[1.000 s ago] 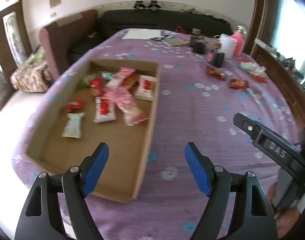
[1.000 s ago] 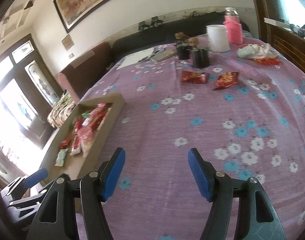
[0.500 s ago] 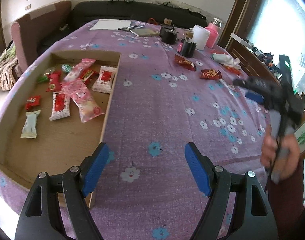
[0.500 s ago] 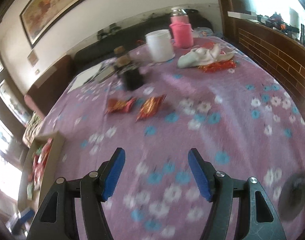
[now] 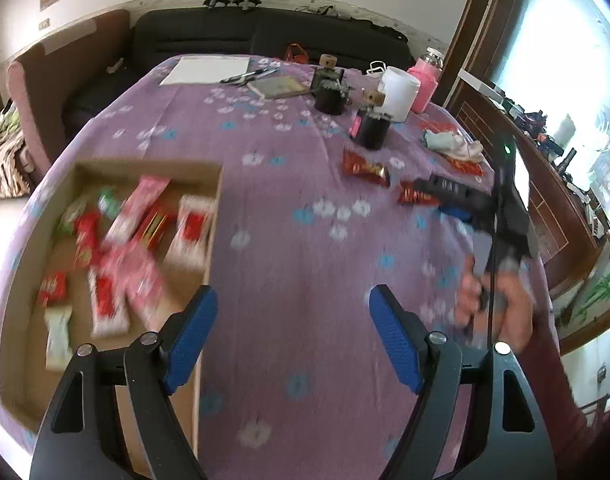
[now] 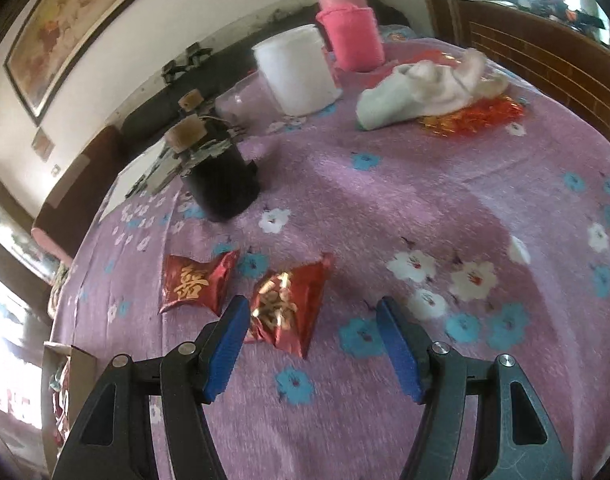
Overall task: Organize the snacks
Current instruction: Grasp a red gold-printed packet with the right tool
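Blue-padded right gripper [image 6: 312,344] is spread wide w/ nothing held, low over the purple floral tablecloth [image 6: 425,208]; red foil snack packet [image 6: 288,307] lies just ahead, by the left pad. Second red packet w/ gold character [image 6: 196,282] sits just left of it, apart. Black corked jar [image 6: 221,176] stands beyond; white tub [image 6: 297,74], pink bottle [image 6: 351,28] near the far edge. Left gripper [image 5: 293,336] also gapes wide, empty, beside the cardboard tray [image 5: 215,196], snacks [image 5: 117,248] inside, blurred.
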{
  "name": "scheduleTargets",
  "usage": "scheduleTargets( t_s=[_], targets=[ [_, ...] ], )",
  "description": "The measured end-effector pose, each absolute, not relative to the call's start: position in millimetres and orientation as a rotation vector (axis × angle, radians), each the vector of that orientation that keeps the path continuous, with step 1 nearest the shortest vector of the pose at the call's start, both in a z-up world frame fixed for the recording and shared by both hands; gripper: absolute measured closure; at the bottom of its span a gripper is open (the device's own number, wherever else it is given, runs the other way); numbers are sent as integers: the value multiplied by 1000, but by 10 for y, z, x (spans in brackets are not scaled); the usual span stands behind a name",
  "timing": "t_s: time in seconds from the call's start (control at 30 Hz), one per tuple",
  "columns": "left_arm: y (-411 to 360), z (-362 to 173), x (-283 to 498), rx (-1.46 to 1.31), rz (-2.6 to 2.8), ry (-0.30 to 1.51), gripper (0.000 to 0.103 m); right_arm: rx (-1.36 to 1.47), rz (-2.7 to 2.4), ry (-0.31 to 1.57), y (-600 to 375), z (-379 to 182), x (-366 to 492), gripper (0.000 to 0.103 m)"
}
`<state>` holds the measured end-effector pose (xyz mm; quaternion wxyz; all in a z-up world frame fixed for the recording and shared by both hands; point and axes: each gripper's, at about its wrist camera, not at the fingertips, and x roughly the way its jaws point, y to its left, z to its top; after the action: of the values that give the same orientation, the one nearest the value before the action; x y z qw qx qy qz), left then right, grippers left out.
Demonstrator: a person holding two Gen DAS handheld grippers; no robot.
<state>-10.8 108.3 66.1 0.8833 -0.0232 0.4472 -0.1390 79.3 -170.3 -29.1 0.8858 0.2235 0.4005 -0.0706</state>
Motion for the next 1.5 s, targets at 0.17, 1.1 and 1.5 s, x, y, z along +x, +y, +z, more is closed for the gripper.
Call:
scheduleTargets(
  t_s=[0.17,1.1,1.5],
  targets=[
    [657,678,323,-11,-338,919,25,463,-97,816,-1718,-293,813,35],
    [-482,-87,1413,284,-494,1121,47,623,-68,891,-2036,-303,704,76],
    [-372,235,939,385,-530,952,43,725,-43,866,-2175,-258,606,60]
  ],
)
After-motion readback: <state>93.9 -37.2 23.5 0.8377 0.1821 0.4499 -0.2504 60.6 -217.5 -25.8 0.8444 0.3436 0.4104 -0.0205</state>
